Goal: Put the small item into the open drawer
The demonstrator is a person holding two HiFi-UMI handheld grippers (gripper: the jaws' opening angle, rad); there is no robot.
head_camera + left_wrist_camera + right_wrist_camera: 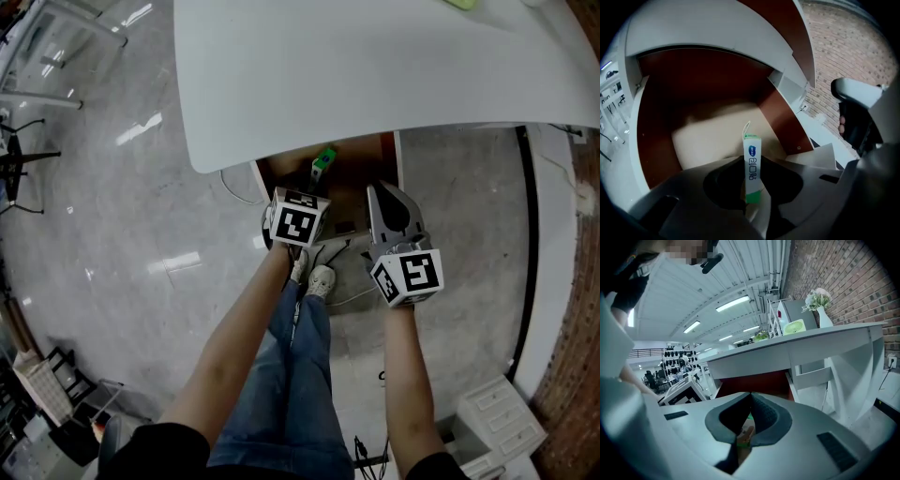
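Note:
The small item [751,164], a slim green-and-white box with blue print, stands upright between the pads of my left gripper [752,183], which is shut on it. From the head view the box [324,161] hangs over the open drawer [361,178] under the white table. In the left gripper view, the drawer's beige floor [717,136] and brown walls lie straight ahead, below the box. My right gripper [382,194] hovers at the drawer's right side. Its jaw tips touch in the right gripper view [750,396] and hold nothing.
The white table top [375,66] overhangs the drawer's far part. The person's legs and shoes [319,279] are just below the grippers, with cables [239,192] on the floor. A white drawer unit [497,422] lies at lower right. A vase [818,305] and fan [794,326] sit on the table.

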